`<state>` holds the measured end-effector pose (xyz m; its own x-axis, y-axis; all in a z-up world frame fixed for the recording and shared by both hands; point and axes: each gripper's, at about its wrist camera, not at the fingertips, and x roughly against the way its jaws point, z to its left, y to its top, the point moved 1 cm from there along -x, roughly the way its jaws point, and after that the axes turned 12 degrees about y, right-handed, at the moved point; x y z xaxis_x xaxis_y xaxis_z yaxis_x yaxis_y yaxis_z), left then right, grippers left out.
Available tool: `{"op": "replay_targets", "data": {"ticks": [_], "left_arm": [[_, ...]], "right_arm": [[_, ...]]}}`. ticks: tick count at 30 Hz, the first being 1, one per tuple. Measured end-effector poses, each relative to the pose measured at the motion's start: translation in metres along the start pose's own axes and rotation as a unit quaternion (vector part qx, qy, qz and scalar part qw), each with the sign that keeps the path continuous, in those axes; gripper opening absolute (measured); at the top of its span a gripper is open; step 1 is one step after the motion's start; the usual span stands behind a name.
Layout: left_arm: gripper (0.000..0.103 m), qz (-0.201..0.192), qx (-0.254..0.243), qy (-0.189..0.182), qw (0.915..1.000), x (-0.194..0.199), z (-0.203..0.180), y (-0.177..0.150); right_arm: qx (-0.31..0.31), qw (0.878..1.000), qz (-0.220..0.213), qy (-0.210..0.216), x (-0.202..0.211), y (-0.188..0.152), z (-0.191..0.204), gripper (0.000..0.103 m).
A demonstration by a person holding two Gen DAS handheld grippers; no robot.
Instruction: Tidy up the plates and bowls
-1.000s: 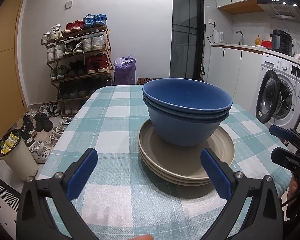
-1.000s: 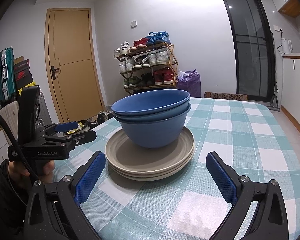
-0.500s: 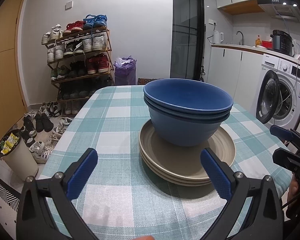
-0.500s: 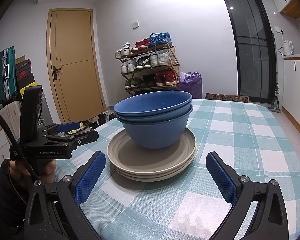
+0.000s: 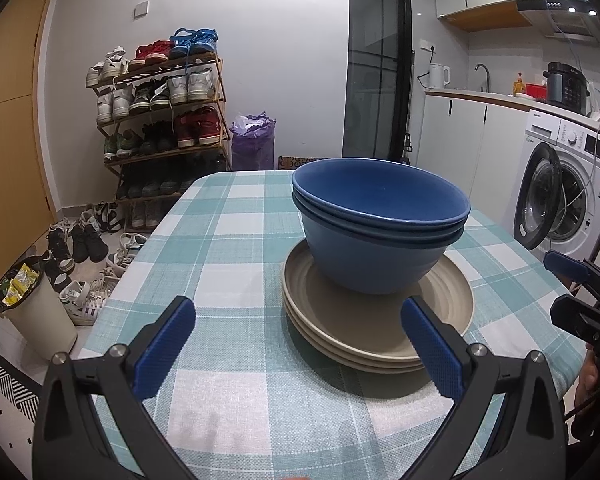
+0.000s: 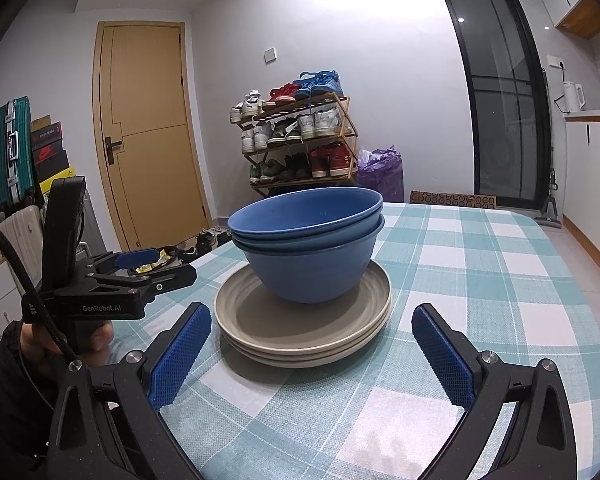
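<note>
2 bowls (image 5: 380,236) nested on plates (image 5: 376,340), on counter (image 5: 228,264). Left claw (image 5: 300,344) and right claw (image 6: 310,352) apart, empty.

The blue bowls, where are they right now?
The blue bowls sit nested on the beige plates, mid-table on the checked tablecloth, ahead of both open grippers.

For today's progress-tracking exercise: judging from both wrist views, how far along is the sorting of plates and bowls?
Done: the blue bowls sit nested together on the stacked beige plates, one tidy pile on the checked tablecloth. In hand: nothing; the left claw and right claw are both open, near the pile without touching it. Left: nothing else loose shows on the table, so little seems to remain.
</note>
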<state>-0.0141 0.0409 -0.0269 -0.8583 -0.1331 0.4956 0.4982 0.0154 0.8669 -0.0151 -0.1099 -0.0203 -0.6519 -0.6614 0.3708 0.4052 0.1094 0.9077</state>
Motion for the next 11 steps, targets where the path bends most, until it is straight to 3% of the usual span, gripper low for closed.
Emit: {"op": "replay_targets", "data": {"ticks": [11], "left_arm": [[0.103, 0.001, -0.002, -0.004, 1.0, -0.0025, -0.0004, -0.0006]], "right_arm": [[0.001, 1.0, 0.002, 0.002, -0.0011, -0.0012, 0.0002, 0.102]]}}
